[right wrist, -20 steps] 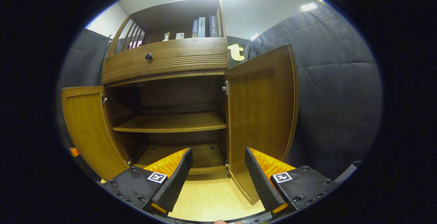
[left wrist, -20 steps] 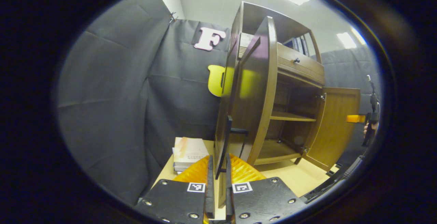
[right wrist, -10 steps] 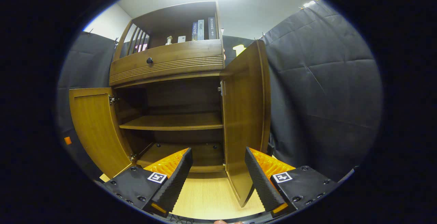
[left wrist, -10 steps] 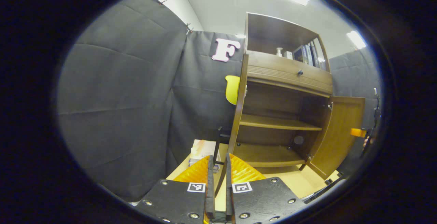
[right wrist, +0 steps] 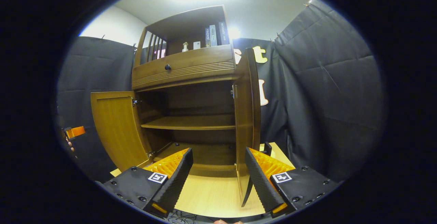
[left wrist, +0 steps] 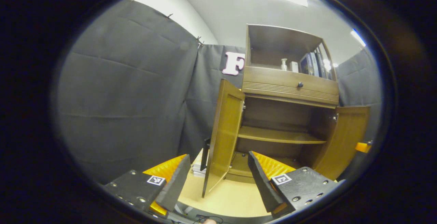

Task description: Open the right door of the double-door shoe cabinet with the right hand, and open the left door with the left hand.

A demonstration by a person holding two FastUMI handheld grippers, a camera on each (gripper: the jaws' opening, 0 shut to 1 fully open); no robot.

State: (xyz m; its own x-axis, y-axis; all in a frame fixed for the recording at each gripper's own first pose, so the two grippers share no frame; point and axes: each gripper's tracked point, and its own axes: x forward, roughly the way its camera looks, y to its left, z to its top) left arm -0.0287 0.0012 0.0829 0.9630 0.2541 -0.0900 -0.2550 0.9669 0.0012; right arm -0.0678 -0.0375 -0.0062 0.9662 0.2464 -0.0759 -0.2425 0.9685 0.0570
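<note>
Booth: dark cloth walls around us, pale wood floor [right wrist: 211, 191] underfoot.
Left gripper [left wrist: 218, 176]: we see it released, fingers spread, nothing between them.
Right gripper [right wrist: 218, 174]: released too, empty.
Left door [left wrist: 222, 138]: swung wide, just ahead of our left gripper.
Right door [right wrist: 247, 118]: swung open, edge-on.
Shoe cabinet [right wrist: 186, 67]: inner shelf [right wrist: 191, 123] bare.

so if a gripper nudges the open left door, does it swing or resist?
Probably swings freely: the left door hangs on side hinges with nothing touching it. It looks like a stiff wood panel, unlikely to flex. The left gripper is open and clear of it.
</note>
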